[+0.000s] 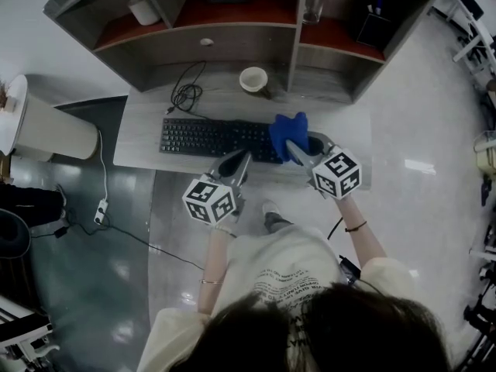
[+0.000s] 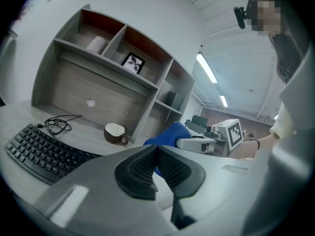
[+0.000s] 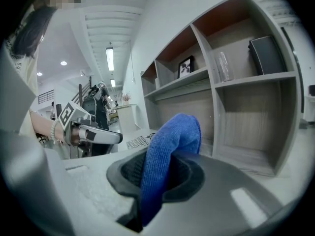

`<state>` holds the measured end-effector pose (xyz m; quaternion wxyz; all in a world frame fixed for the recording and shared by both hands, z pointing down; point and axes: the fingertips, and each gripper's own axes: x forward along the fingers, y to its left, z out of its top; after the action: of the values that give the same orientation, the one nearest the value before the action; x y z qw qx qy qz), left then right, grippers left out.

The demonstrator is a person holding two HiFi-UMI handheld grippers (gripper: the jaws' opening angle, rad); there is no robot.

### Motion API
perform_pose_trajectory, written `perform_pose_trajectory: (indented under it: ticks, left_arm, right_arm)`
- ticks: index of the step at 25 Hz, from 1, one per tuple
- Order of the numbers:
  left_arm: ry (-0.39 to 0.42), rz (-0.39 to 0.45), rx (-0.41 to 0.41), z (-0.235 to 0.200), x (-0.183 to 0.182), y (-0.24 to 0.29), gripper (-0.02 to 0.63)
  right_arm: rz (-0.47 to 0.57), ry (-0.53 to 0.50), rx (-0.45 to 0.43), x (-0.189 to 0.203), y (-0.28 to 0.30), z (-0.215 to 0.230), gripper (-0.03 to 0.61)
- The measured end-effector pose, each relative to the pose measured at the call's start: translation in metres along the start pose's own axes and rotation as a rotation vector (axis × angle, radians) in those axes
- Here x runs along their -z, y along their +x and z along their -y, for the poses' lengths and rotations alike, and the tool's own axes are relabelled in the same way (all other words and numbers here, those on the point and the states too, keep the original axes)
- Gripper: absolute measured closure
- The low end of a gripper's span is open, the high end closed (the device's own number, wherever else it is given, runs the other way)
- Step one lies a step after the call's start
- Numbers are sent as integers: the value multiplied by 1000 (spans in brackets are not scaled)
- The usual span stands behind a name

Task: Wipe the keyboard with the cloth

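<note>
Cloth of blue microfibre (image 1: 288, 132) bunched at the 3 o'clock end of the long black computer keyboard (image 1: 205, 138).
The right gripper (image 1: 294, 149) has its jaws clamped on the cloth, a fold standing up between the pads. The left gripper (image 1: 239, 163) hovers at the keyboard's 6 o'clock edge, jaws pressed together on nothing. The keyboard lies across the pale grey wooden desk (image 1: 139, 142), with its coiled black cable (image 1: 184, 95) at 11 o'clock and a brown-and-white mug (image 1: 253, 79) at 1 o'clock, below the grey shelf unit (image 1: 232, 37).
</note>
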<state>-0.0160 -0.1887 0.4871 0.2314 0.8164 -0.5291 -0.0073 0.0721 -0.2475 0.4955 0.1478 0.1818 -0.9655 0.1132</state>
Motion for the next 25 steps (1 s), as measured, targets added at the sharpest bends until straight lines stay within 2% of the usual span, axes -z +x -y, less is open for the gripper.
perform_pose_trajectory:
  ticks: [6, 13, 20, 25]
  left_arm:
    - [-32, -51, 4, -11, 19, 17, 626]
    - [-60, -65, 21, -15, 28, 31, 626]
    - [-78, -84, 44, -24, 32, 37, 626]
    - [-102, -113, 90, -33, 40, 39, 626]
  right_arm:
    - [-15, 25, 12, 9, 6, 17, 520]
    - [-42, 43, 36, 20, 13, 29, 520]
    - [-87, 70, 101, 35, 24, 37, 520]
    - [-103, 93, 141, 43, 34, 33, 520]
